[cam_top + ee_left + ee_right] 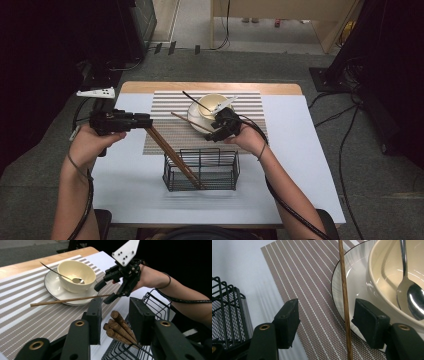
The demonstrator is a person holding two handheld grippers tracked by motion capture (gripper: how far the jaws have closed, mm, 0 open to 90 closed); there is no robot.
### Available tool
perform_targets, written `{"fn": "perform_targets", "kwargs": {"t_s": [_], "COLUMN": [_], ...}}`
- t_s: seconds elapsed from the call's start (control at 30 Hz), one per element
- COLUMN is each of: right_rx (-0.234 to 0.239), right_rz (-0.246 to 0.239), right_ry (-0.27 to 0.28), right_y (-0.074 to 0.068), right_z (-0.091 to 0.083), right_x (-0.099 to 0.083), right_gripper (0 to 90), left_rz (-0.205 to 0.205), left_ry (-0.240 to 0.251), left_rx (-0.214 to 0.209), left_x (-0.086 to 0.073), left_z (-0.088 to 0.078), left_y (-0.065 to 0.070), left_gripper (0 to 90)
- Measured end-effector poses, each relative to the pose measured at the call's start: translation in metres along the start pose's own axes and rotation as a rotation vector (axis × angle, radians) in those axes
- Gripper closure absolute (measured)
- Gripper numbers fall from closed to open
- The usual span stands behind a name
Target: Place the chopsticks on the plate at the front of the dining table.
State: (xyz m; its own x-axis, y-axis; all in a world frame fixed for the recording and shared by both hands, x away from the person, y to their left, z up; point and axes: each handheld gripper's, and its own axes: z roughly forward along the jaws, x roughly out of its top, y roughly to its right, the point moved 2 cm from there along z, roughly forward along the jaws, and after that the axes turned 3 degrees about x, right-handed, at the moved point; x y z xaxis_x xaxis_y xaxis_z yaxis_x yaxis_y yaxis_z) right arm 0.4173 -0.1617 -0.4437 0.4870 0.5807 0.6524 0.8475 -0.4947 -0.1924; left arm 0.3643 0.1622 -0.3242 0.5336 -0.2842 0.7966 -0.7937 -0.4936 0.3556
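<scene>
Left gripper jaws standing apart around chopsticks leaning in the basket, right gripper jaws gaping around a lone chopstick beside the basket.

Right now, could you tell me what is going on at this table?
A person works with two tools. The left hand-held gripper has a bundle of brown wooden chopsticks between its jaws, their far ends standing in the black wire basket. The right hand-held gripper hovers open around a single wooden chopstick lying across the rim of the white plate, which carries a cream bowl with a metal spoon.
</scene>
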Motion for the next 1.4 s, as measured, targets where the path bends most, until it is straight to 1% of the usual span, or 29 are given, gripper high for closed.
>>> {"fn": "perform_targets", "kwargs": {"t_s": [0.07, 0.13, 0.3, 0.37, 0.43, 0.5, 0.6, 0.73, 0.9, 0.97, 1.07, 1.17, 1.3, 1.4], "right_rx": [-0.001, -0.001, -0.003, -0.002, -0.002, -0.002, -0.003, -0.004, -0.005, -0.005, -0.006, -0.005, -0.005, -0.005], "right_rz": [0.000, -0.001, 0.000, 0.000, -0.001, -0.001, -0.001, 0.000, -0.001, -0.001, -0.002, -0.003, -0.003, -0.004], "right_ry": [0.000, 0.001, 0.001, 0.001, 0.001, 0.000, 0.000, 0.000, 0.001, 0.001, 0.000, 0.001, 0.003, 0.004], "right_y": [0.000, 0.000, 0.001, 0.000, 0.000, 0.000, 0.000, 0.000, 0.000, 0.000, 0.000, 0.000, 0.000, 0.000], "right_z": [0.000, -0.001, -0.001, -0.001, -0.001, -0.001, 0.000, 0.000, -0.001, -0.001, -0.001, -0.001, -0.002, -0.002], "right_x": [0.000, 0.000, 0.000, 0.000, 0.000, 0.000, 0.000, 0.000, 0.000, 0.000, 0.000, 0.000, 0.001, 0.001], "right_gripper": [38.1, 38.0, 38.0, 38.0, 38.0, 38.0, 38.0, 38.0, 38.0, 38.0, 37.9, 38.0, 38.0, 38.0], "left_rz": [0.004, 0.014, 0.045, 0.043, 0.033, 0.033, 0.040, 0.057, 0.033, 0.044, 0.056, 0.034, 0.028, 0.027], "left_ry": [-0.003, -0.004, -0.005, -0.009, -0.009, -0.016, -0.009, -0.019, -0.020, -0.020, -0.032, -0.038, -0.037, -0.051], "left_rx": [-0.009, -0.015, -0.022, -0.016, -0.020, -0.018, -0.046, -0.055, -0.074, -0.086, -0.104, -0.135, -0.147, -0.163], "left_x": [0.000, 0.001, 0.004, 0.003, 0.001, 0.001, 0.002, 0.002, 0.002, 0.003, 0.003, 0.004, 0.003, 0.002], "left_z": [0.001, 0.001, 0.000, 0.000, -0.001, -0.001, -0.001, 0.003, 0.005, 0.007, 0.013, 0.016, 0.019, 0.025], "left_y": [0.001, 0.004, 0.011, 0.009, 0.006, 0.006, 0.009, 0.012, 0.011, 0.014, 0.018, 0.018, 0.017, 0.018], "left_gripper": [69.5, 70.8, 69.7, 67.3, 67.5, 68.3, 70.3, 71.3, 73.2, 74.1, 77.1, 78.4, 78.4, 78.4]}}
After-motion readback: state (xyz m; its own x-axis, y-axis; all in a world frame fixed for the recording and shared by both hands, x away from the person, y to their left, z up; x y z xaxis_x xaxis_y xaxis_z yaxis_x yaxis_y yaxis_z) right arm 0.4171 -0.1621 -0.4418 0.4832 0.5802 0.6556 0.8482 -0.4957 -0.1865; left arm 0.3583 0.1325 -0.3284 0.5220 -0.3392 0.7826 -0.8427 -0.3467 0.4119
